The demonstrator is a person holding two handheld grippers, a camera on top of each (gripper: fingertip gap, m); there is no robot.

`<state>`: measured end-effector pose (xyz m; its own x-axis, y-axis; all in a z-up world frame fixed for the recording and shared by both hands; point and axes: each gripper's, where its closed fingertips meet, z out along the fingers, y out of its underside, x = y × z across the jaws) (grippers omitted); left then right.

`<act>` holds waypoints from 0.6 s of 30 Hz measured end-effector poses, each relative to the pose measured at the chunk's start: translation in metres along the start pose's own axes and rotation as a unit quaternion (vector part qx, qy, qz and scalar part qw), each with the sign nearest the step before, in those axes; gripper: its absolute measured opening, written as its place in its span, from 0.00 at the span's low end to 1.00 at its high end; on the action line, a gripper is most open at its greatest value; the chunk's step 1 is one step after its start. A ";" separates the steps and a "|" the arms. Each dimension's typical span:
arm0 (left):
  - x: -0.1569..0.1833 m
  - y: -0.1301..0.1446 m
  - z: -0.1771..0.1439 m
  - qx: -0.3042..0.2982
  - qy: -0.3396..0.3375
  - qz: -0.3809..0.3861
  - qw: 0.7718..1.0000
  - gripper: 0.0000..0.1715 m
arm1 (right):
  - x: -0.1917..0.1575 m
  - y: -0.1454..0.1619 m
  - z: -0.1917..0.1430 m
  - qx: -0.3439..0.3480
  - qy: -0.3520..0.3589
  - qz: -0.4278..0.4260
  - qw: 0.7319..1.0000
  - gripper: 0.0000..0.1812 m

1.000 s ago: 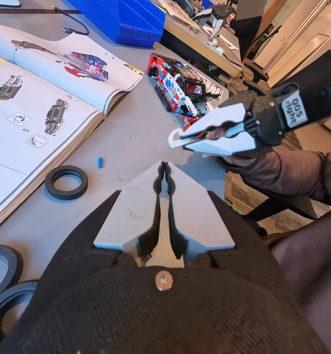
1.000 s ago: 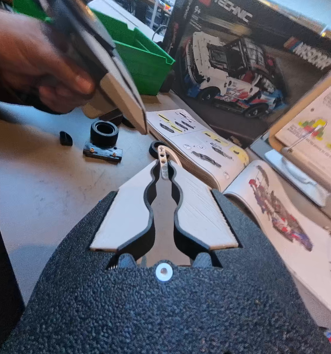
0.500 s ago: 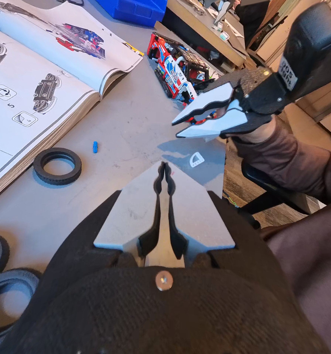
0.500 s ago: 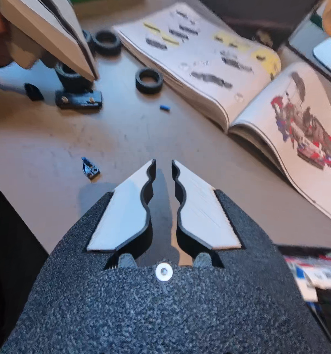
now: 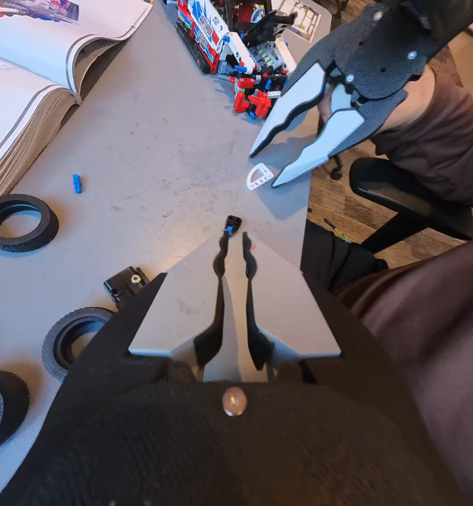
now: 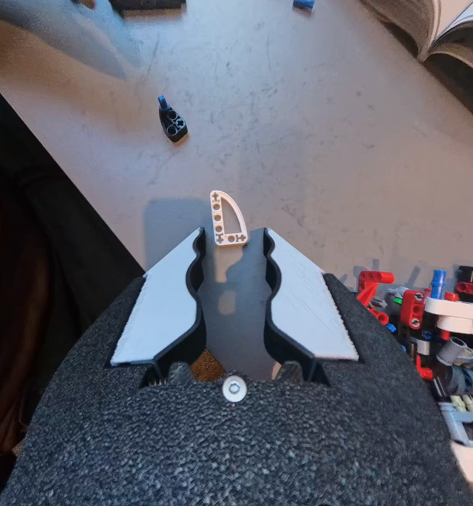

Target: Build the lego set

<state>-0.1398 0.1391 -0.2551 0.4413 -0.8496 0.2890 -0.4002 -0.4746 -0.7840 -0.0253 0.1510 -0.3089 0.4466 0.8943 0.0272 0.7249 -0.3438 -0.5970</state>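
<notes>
A white curved lego piece (image 6: 228, 219) lies flat on the grey tabletop (image 6: 312, 137) just ahead of the wide-spread right tongs (image 6: 234, 232), long axis running straight away from them. The left tongs (image 5: 235, 234), narrowly parted and empty, point at a black connector (image 5: 233, 221). A second ago the right tongs gripped the white piece; both pairs have since opened.

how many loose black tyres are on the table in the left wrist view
3. One tyre lies at the left beside the open manual, a second is partly behind the left gripper, a third is cut off at the lower-left edge. More may be hidden.
</notes>
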 end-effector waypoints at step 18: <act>-0.005 -0.034 -0.001 0.054 0.087 -0.091 0.991 0.15 | -0.018 -0.085 -0.018 0.174 0.156 -0.249 0.940 0.13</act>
<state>-0.1292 0.1595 -0.2296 0.3486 -0.7839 0.5138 -0.2345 -0.6037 -0.7619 -0.0853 0.1585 -0.2441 0.2686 0.7736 0.5740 0.6938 0.2580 -0.6724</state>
